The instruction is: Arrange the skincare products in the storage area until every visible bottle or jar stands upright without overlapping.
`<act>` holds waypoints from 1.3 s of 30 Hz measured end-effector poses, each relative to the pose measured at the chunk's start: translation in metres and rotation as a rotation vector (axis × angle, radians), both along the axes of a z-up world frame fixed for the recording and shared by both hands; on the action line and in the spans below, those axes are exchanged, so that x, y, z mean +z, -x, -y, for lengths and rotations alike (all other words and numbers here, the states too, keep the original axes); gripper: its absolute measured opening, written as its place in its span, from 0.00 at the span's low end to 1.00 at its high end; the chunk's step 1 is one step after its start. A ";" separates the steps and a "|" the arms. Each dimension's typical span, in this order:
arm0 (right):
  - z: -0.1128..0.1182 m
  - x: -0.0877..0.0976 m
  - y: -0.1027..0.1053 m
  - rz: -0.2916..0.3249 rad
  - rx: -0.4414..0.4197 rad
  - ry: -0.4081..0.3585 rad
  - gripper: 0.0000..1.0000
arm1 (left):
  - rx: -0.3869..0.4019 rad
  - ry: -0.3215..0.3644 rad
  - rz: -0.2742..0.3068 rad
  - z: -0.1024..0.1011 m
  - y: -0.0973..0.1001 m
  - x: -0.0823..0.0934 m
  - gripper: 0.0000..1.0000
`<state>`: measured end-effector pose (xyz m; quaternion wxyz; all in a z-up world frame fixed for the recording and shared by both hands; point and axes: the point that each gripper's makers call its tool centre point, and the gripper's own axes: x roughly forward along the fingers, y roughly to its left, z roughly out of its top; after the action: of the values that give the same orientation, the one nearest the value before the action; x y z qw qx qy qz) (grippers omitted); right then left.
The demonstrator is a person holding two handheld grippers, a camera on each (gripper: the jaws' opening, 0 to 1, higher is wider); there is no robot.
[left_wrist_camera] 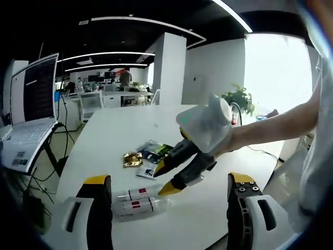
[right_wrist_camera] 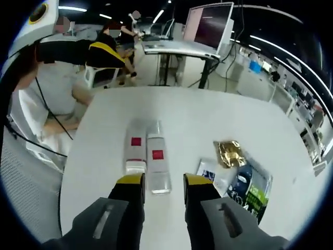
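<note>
Two clear bottles with white caps and red labels lie side by side on the white table [right_wrist_camera: 104, 130]: one on the left [right_wrist_camera: 135, 148], one on the right [right_wrist_camera: 157, 156]. My right gripper [right_wrist_camera: 162, 179] is open, and the near end of the right bottle lies between its yellow tips without touching them. In the left gripper view both bottles [left_wrist_camera: 139, 200] lie low in the middle, with the right gripper [left_wrist_camera: 164, 179] hovering just above them from the right. My left gripper [left_wrist_camera: 170, 179] is wide open and holds nothing, nearer to me than the bottles.
A gold sachet [right_wrist_camera: 229, 152], a white sachet [right_wrist_camera: 210, 172] and a dark green packet [right_wrist_camera: 252, 187] lie to the right of the bottles. A laptop [left_wrist_camera: 31, 104] stands off the table's left side. A person's arm [left_wrist_camera: 270, 127] carries the right gripper.
</note>
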<state>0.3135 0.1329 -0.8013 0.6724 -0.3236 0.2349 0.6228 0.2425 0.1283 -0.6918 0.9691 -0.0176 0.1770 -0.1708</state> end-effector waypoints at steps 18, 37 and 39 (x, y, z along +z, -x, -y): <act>-0.005 -0.028 0.005 -0.053 0.054 0.088 0.23 | 0.016 0.012 -0.029 -0.006 0.000 -0.012 0.85; 0.018 -0.030 0.017 -0.128 -0.007 0.060 0.21 | -0.021 0.042 -0.082 0.010 -0.003 -0.029 0.81; 0.022 -0.030 0.015 -0.126 -0.014 0.049 0.21 | -0.024 0.043 -0.089 0.014 -0.003 -0.031 0.82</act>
<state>0.2982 0.1105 -0.8314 0.6527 -0.2985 0.2939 0.6312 0.2452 0.1142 -0.7230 0.9575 -0.0440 0.2166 -0.1853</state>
